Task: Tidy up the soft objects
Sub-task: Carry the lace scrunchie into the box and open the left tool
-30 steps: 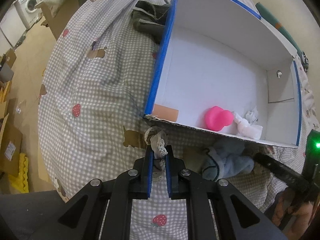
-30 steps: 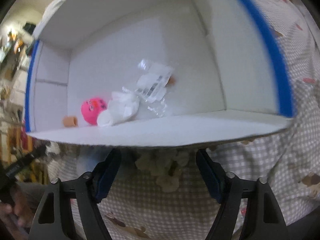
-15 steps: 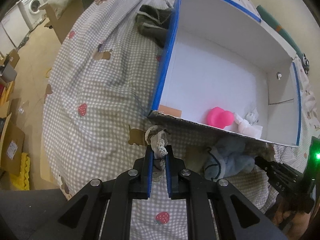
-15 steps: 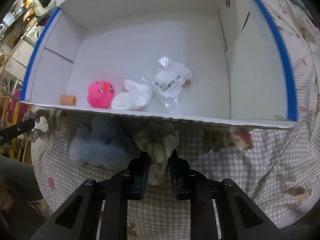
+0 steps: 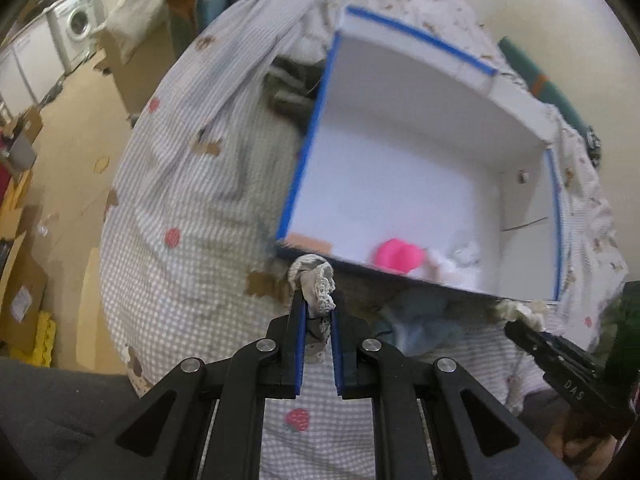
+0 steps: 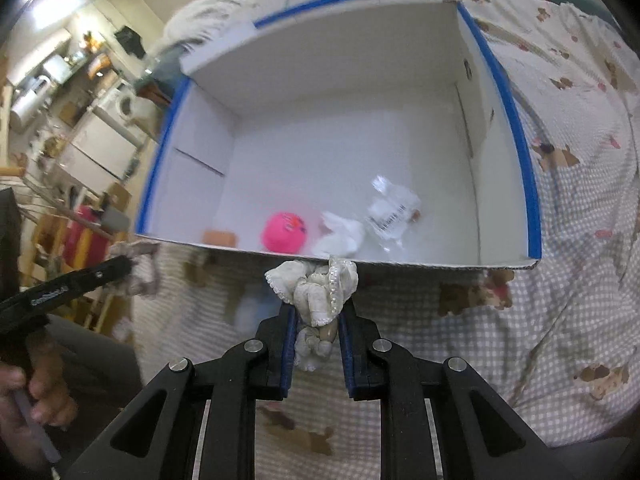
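Note:
My left gripper (image 5: pixel 316 312) is shut on a small grey lace-trimmed cloth (image 5: pixel 314 286), lifted just before the near wall of a white box with blue-taped rims (image 5: pixel 308 152). My right gripper (image 6: pixel 316 312) is shut on a cream lace-trimmed cloth (image 6: pixel 320 284), held above the bed in front of the same box (image 6: pixel 520 152). Inside the box lie a pink ball (image 6: pixel 284 232), a white cloth (image 6: pixel 340 238) and a clear plastic bag (image 6: pixel 392 210). A pale blue cloth (image 5: pixel 416 320) lies on the bedspread between the grippers. The right gripper (image 5: pixel 520 316) also shows at the left wrist view's edge.
The box rests on a checked bedspread (image 5: pixel 180 200) printed with bears and strawberries. A dark cloth (image 5: pixel 288 92) lies by the box's far left corner. Floor, cardboard and a washing machine (image 5: pixel 76 24) are off to the left. A hand (image 6: pixel 40 396) holds the left gripper's handle.
The right gripper closed on the cream cloth and lifted it off the bed. The left gripper rose with its grey cloth. Both views now look down into the box from higher up.

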Motion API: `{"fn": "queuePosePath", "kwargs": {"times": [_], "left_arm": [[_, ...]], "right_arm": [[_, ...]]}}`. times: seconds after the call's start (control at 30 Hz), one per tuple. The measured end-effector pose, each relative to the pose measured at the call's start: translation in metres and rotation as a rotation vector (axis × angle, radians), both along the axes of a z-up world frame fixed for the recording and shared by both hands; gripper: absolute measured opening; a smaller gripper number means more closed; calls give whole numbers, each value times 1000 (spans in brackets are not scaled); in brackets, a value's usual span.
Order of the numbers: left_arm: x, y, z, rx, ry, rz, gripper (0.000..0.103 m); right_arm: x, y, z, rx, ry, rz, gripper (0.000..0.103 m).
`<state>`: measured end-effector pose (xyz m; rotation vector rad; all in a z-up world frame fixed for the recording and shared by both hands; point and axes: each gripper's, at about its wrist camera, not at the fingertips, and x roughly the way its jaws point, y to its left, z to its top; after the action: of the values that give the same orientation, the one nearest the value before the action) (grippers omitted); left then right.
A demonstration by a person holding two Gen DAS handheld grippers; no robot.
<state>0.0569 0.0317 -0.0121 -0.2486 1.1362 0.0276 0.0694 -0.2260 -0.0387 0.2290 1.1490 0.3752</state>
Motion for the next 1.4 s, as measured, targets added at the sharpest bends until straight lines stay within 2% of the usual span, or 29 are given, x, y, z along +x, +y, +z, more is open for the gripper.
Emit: {"fn": "queuePosePath", "kwargs": {"times": [0.43, 0.57, 0.73, 0.87, 1.07, 1.17, 1.4], "left_arm": [[27, -20, 59, 3, -145, -64, 10], [43, -23, 67, -6, -164, -73, 10], [66, -30, 59, 8, -144, -89, 10], [76, -39, 50, 14, -161, -114, 10], [92, -51, 26, 66, -153, -123, 10], [97, -55, 12, 106, -154, -135, 10], [108, -60, -15, 85, -104, -147, 10]], "right_arm": [[0, -2, 61, 125, -166, -2, 21], [13, -7, 67, 153, -201, -19, 21], [38, 0, 61, 143, -199, -28, 21], [55, 4, 48, 124, -187, -44, 21], [70, 0, 7, 91, -108, -103, 21], [75, -5, -9, 130, -43, -122, 21], [78, 0, -16, 124, -27, -104, 21]]}}
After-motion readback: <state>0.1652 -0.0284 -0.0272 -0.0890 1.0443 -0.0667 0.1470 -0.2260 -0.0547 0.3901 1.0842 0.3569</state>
